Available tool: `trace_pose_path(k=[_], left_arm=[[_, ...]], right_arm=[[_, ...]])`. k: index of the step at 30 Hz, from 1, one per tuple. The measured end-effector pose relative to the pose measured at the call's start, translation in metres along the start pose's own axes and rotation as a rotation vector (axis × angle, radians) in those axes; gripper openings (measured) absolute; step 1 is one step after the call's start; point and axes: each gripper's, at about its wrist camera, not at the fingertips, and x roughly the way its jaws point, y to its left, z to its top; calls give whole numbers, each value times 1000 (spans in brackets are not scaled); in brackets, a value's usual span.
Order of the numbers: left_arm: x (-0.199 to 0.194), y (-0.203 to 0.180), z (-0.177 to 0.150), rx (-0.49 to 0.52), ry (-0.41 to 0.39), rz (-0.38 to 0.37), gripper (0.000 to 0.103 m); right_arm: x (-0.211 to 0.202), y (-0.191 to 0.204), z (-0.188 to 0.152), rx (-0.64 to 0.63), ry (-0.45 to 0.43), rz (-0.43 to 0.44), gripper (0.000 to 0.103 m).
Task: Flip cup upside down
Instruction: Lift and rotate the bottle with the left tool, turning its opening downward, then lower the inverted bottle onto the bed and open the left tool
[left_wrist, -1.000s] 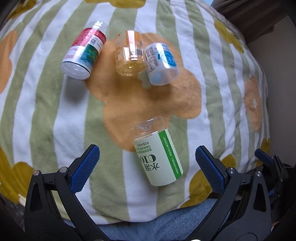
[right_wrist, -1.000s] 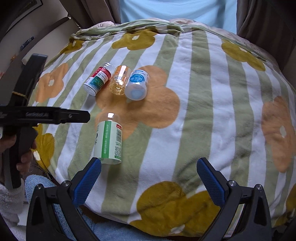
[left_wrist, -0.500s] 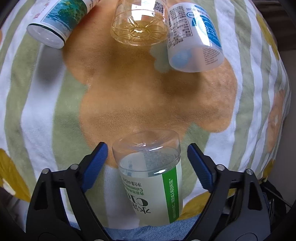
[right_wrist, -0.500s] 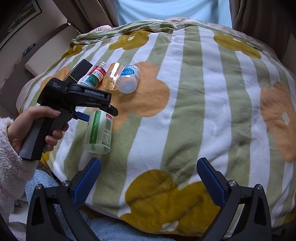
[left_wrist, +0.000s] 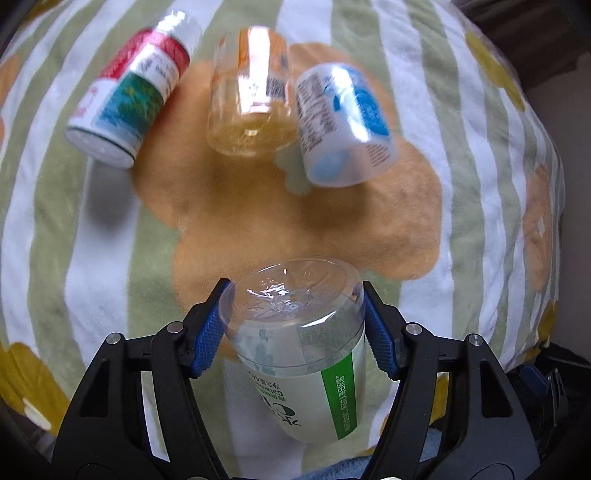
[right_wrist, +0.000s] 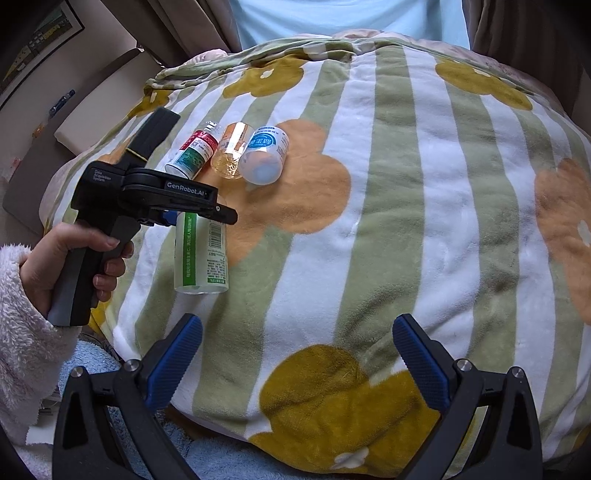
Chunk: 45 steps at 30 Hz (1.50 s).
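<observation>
L gripper (left_wrist: 291, 325) is pinching the green-label cup (left_wrist: 306, 362) w/ both blue pads (left_wrist: 205, 341) pressing its clear closed end; cup is lying on its side on the striped flower blanket (left_wrist: 332, 221), open end facing the near edge. R gripper (right_wrist: 295, 363) is hanging spread wide over the blanket's near edge, holding nothing. Three more cups are lying together farther back: red-green cup (left_wrist: 129, 99), clear orange cup (left_wrist: 251, 110), blue-label cup (left_wrist: 343, 125), the last two touching.
</observation>
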Motion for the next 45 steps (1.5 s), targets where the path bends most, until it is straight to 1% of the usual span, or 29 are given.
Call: trace_pose_path(k=[1,3,6,8,10,13,15,18,20,23,30,37,45], left_arm=[[-11,-4,-2,39,-73,1,64],[-33,-12,-8,113,-203,31,64],[-53,-19,-17,195,-369,39,63],[-59,-25,-27,246,-445,47,62],[-60,-29,-31,293,-478,68,62],[-58,-30,-39,318,-466,45,62],[-57,-32,-43,329,-448,43,62],[-60,-35,-40,363,-399,52,62],[-60,-35,-40,387,-351,68,62],[-58,-34,-38,397,-291,73,62],[-49,-38,-39,434,-221,94,62],[-34,-41,-40,432,-200,112,62],[-32,-49,-43,465,-228,144,62]], right_arm=[[0,1,0,0,-1,1,103],[1,2,0,6,-5,3,103],[2,4,-1,23,-10,13,103],[3,4,-3,37,-8,21,103],[4,4,-4,48,-5,25,103],[3,5,-4,59,-6,28,103],[2,4,-4,65,-10,29,103],[0,4,-3,71,-15,36,103],[0,5,-2,72,-20,43,103],[4,6,0,76,-20,57,103],[12,11,3,73,-10,73,103],[12,11,4,76,-12,74,103],[14,10,4,76,-8,76,103]])
